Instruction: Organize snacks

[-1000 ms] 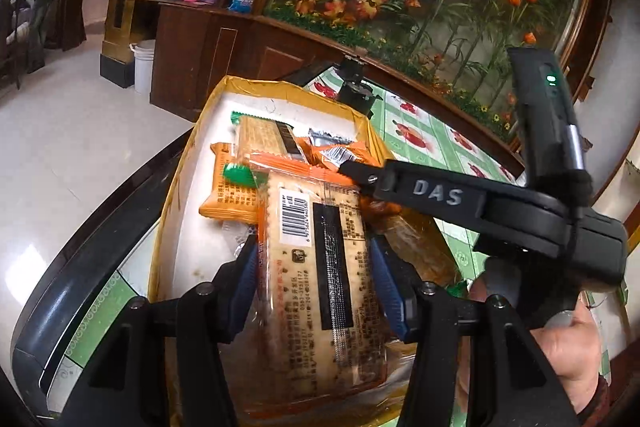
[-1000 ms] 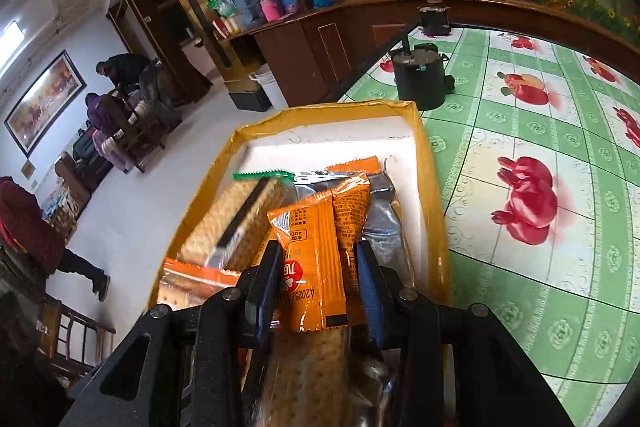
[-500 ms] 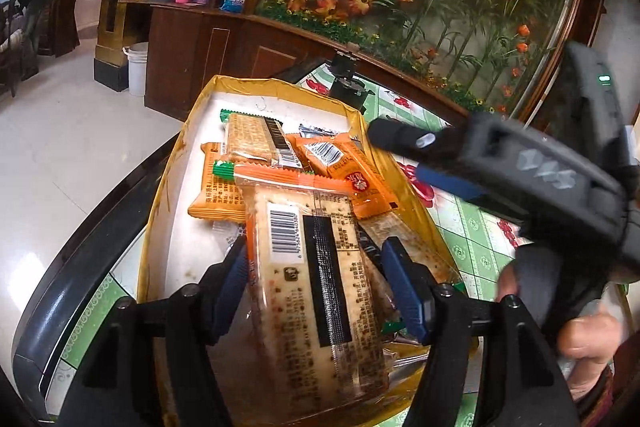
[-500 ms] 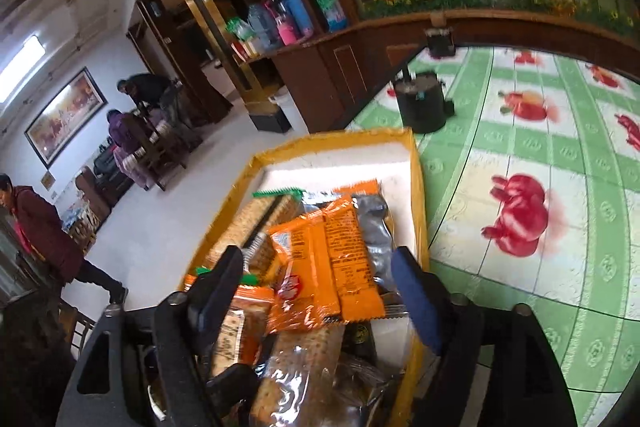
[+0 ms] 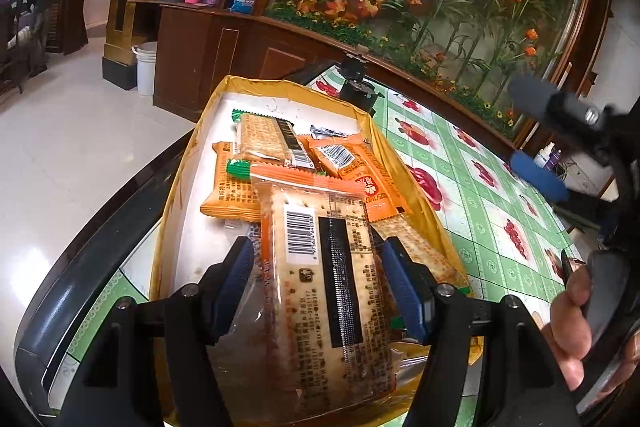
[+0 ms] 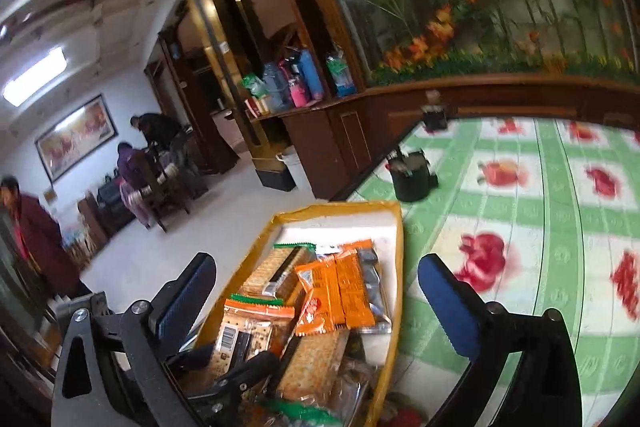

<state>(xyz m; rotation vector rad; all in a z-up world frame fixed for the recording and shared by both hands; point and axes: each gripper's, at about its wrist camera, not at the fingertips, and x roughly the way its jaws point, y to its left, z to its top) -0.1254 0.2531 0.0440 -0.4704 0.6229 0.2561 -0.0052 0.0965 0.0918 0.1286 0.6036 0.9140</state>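
Now right hand-held gripper (image 6: 316,291) just spread wide, left hand-held gripper (image 5: 318,277) straddling cracker pack (image 5: 328,279), loose.

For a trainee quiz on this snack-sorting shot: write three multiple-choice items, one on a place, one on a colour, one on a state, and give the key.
1. The orange packets lie:
A on the green tablecloth
B in the yellow box
C on the floor

2. The right gripper has pads that are:
A red
B white
C blue

3. The right gripper is:
A wide open and empty
B shut on an orange packet
C shut on a bottle

Key:
1 B, they rest beside the cracker packs inside the box's rim.
2 C, both pads show blue in the right wrist view.
3 A, its jaws have just been opening and stand wide apart; the packets lie beyond them and none is gripped.
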